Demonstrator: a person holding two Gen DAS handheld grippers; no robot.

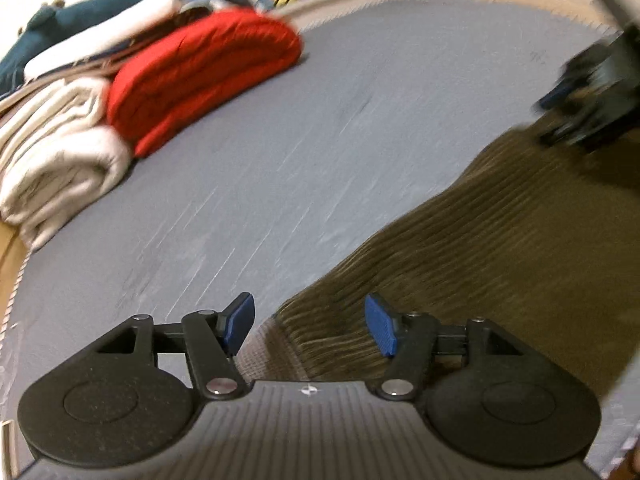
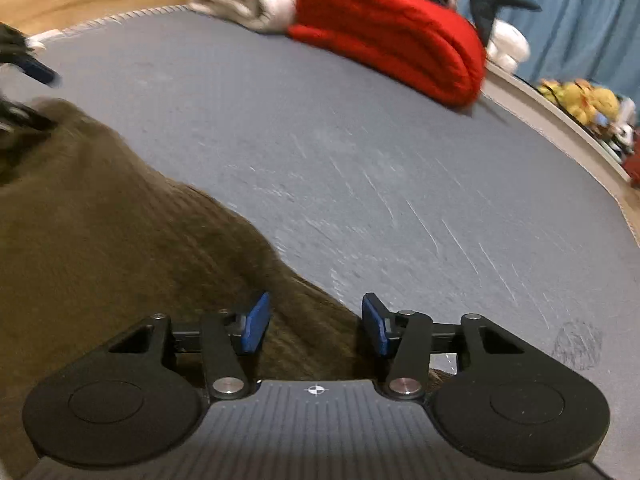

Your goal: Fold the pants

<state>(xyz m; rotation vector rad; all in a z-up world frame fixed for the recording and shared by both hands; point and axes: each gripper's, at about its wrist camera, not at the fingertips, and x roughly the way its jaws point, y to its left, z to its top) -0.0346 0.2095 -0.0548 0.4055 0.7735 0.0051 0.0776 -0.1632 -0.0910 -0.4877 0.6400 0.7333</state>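
Note:
Olive-brown corduroy pants (image 1: 480,240) lie on a grey-blue bed sheet (image 1: 280,140); they also show in the right wrist view (image 2: 120,232). My left gripper (image 1: 310,326) is open, its blue pads over the pants' near corner, holding nothing. My right gripper (image 2: 316,328) is open over the pants' edge, holding nothing. The right gripper shows blurred at the far right of the left wrist view (image 1: 592,92). The left gripper shows blurred at the far left edge of the right wrist view (image 2: 24,92).
A folded red blanket (image 1: 200,80) and folded white blankets (image 1: 60,160) lie at the far side of the bed. A teal plush toy (image 1: 80,12) lies behind them. Yellow plush toys (image 2: 576,96) sit beyond the bed edge.

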